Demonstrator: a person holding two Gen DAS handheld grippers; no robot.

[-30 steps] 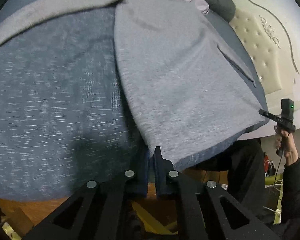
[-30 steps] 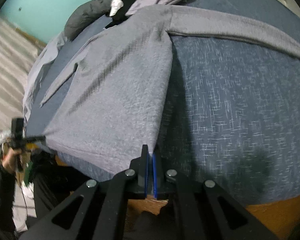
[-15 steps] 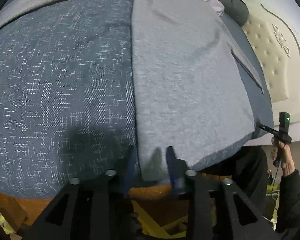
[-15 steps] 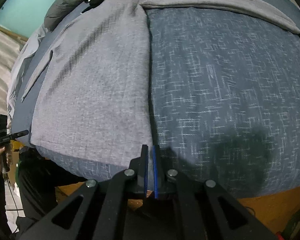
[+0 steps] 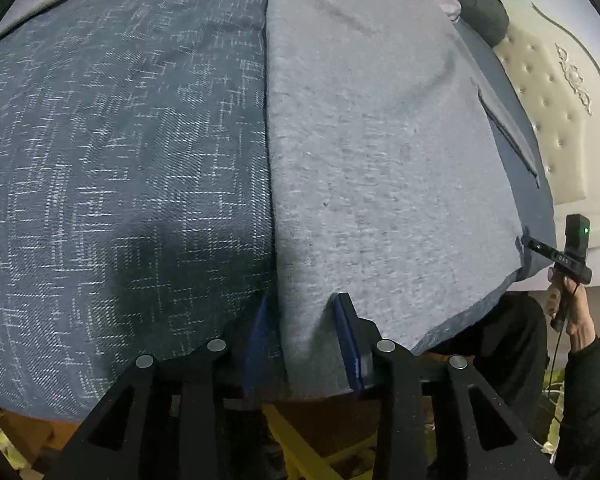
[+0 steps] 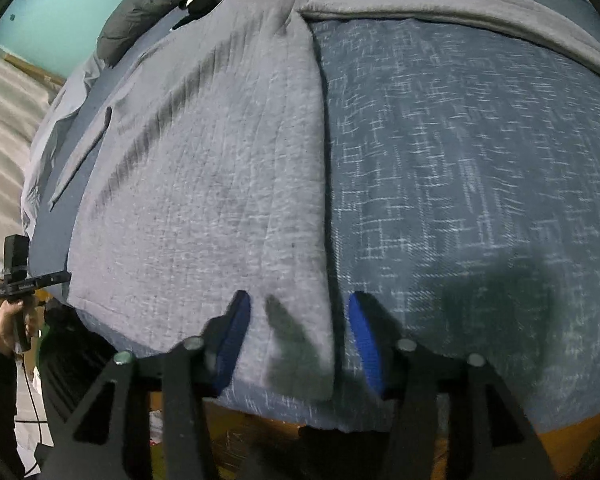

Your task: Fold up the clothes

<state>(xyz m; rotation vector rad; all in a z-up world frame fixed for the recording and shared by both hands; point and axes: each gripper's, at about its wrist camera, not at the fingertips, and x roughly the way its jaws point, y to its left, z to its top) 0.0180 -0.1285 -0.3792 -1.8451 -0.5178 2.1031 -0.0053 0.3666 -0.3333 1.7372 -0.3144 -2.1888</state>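
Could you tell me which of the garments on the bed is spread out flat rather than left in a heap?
The light grey sweater nearest both open grippers; the dark jacket and other clothes are bunched at the far end.

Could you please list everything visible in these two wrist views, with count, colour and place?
grey garment: one, light grey, spread flat on the bed, hem at the near edge
bedspread: one, dark blue with white flecks, covering the bed under the garment
pile of clothes: one heap, black, dark grey and lilac, at the far end of the bed
headboard: one, cream, tufted, seen in the left wrist view
wall: teal, behind the bed
left gripper: black with blue pads, open, jaws straddling the garment's hem corner
right gripper: black with blue pads, open, jaws straddling the other hem corner
hand: one seen in each view, holding the other gripper's handle
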